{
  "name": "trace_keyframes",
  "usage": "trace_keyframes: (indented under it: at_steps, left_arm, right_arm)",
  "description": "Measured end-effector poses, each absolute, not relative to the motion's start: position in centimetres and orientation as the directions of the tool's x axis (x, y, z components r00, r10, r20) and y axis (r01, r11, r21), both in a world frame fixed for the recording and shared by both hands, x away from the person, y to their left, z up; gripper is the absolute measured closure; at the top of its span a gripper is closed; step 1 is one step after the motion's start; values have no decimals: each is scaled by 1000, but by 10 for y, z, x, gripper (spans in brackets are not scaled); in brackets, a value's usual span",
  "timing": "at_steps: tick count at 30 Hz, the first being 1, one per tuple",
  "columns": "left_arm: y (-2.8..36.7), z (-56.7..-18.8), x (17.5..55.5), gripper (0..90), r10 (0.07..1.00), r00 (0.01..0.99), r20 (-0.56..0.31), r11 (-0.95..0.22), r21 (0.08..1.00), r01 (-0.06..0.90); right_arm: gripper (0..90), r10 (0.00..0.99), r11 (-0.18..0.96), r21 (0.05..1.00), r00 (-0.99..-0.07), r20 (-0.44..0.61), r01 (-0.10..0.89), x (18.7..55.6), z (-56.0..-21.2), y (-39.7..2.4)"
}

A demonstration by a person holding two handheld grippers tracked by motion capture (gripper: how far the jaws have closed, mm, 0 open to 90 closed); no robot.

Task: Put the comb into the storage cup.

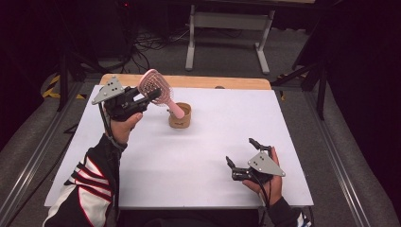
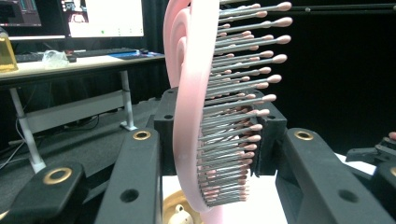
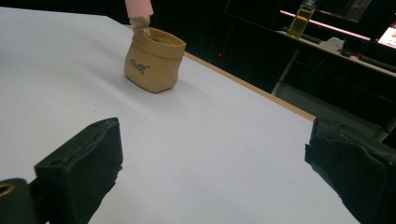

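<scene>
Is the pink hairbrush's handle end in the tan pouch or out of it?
In. The hairbrush, clamped by the left gripper, slants down with its handle tip inside the open tan pouch.

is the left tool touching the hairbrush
Touching: the left gripper view shows the left tool closed on the pink hairbrush, head clamped between both jaws.

Black left gripper [image 1: 152, 94], black right gripper [image 1: 242, 152], each topped by a grey three-cornered plate dotted with small holes. Thick matte fingers [image 2: 135, 182] with brass-ringed screw holes. Thin dark cable trailing along each wrist. Black sleeve [image 1: 90, 189] striped white and red on left forearm; dark cuff at right.
</scene>
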State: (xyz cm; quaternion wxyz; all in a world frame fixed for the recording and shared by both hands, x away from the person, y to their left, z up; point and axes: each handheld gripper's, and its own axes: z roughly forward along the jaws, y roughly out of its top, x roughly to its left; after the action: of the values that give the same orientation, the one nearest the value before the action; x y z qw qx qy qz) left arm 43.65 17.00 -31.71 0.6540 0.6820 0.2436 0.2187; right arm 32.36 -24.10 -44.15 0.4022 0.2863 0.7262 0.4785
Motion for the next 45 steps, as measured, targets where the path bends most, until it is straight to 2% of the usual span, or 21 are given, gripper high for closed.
trace_keyframes:
  at_steps: [18,26,45]
  left_arm:
    - [148,-315,473,636,636,772,-16,-75,994,82]
    - [138,-327,493,636,643,765,-37,-107,985,138]
    - [125,-341,510,636,653,756,-47,-147,971,188]
  right_arm:
    - [41,795,390,920,-516,-318,35,324,-443,-240]
    - [42,790,397,917,-523,-320,39,325,-444,-239]
    - [44,780,415,909,-532,-330,45,325,-446,-237]
